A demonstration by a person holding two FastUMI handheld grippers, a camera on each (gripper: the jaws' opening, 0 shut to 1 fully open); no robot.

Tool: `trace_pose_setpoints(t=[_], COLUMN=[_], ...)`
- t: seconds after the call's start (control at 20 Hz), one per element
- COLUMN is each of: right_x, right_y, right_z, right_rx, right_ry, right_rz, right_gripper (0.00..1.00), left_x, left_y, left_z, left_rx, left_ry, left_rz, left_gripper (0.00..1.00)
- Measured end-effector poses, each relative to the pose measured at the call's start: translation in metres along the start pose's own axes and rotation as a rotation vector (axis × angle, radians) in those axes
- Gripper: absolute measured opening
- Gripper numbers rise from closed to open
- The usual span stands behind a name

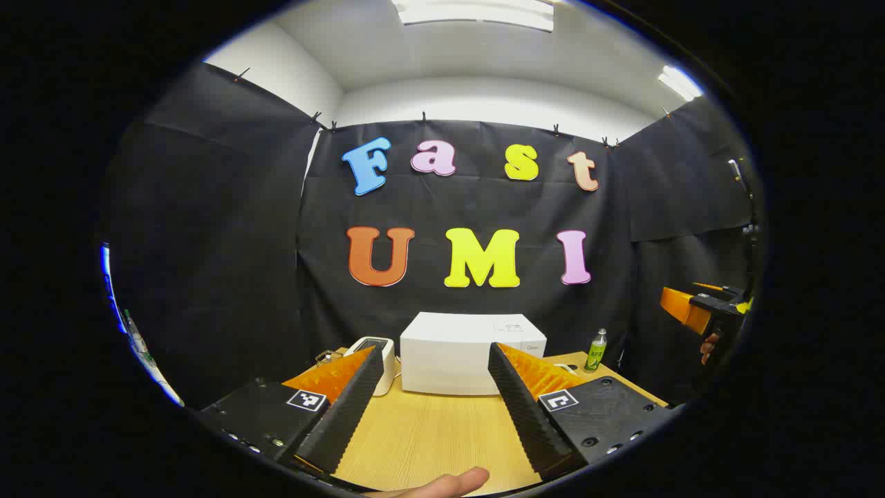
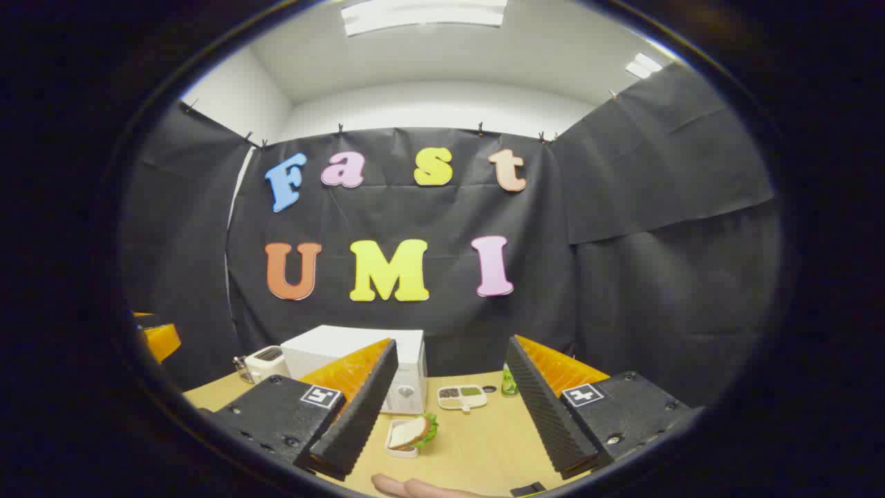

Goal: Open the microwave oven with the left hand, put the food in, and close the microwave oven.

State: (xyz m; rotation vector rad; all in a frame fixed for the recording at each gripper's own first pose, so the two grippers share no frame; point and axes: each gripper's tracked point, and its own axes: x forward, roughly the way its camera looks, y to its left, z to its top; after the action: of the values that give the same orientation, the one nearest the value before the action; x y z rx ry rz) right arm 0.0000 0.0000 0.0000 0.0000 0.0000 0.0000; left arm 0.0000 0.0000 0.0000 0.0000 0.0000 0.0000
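From the left gripper view, the toaster [image 1: 377, 360] sits at about 11 o'clock off the left gripper [image 1: 433, 408], whose tongs stand wide apart, holding nothing. The microwave [image 1: 470, 353] stands dead ahead at 12, well apart, door shut. It looks heavy and rigid, so it should stay put when the door is pulled; which edge carries the grip I cannot tell. A bottle [image 1: 597, 349] stands at 1 o'clock.

In the right gripper view, the right gripper [image 2: 446, 415] is also spread and empty. The sandwich [image 2: 413, 434] lies on the table [image 2: 484, 449] between its fingers, at about 11. It looks soft, light and crushable, best taken gently by its small dish.
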Motion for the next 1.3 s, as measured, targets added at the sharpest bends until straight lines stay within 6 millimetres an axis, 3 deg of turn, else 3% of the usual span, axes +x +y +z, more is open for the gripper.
trace_pose_setpoints(t=[0.05,0.1,0.35,0.4,0.5,0.55,0.95,1.1,1.3], right_x=[0.0,0.0,-0.006,-0.006,-0.005,-0.004,-0.001,0.0,0.001], right_y=[0.001,0.002,0.004,0.003,0.0,-0.001,-0.014,-0.015,-0.021], right_z=[0.001,0.0,0.002,0.0,-0.003,-0.006,-0.013,-0.019,-0.027], right_rx=[-0.006,-0.011,-0.001,-0.001,-0.005,-0.008,-0.003,0.001,0.009], right_ry=[-0.001,0.001,-0.005,-0.004,0.001,0.008,0.02,0.02,0.008], right_rz=[0.002,0.005,0.026,0.028,0.028,0.027,0.023,0.031,0.041], right_gripper=[1.0,0.92,0.92,1.0,1.0,0.92,0.92,0.92,0.92], left_x=[0.0,0.0,0.0,0.0,0.0,-0.002,-0.002,0.005,0.031], left_y=[0.001,0.003,0.006,0.007,0.008,0.007,-0.013,-0.012,-0.018], left_z=[-0.001,0.0,-0.004,-0.003,0.0,0.001,0.004,0.005,-0.001], left_rx=[0.005,0.008,0.011,0.012,0.017,0.014,0.014,0.007,-0.001], left_ry=[0.004,0.007,0.01,0.008,0.005,-0.004,-0.015,-0.027,-0.058], left_rz=[0.0,0.002,0.002,0.008,0.021,0.022,-0.021,-0.012,-0.001], left_gripper=[0.95,0.95,0.95,0.95,0.95,0.95,0.95,0.95,0.95])
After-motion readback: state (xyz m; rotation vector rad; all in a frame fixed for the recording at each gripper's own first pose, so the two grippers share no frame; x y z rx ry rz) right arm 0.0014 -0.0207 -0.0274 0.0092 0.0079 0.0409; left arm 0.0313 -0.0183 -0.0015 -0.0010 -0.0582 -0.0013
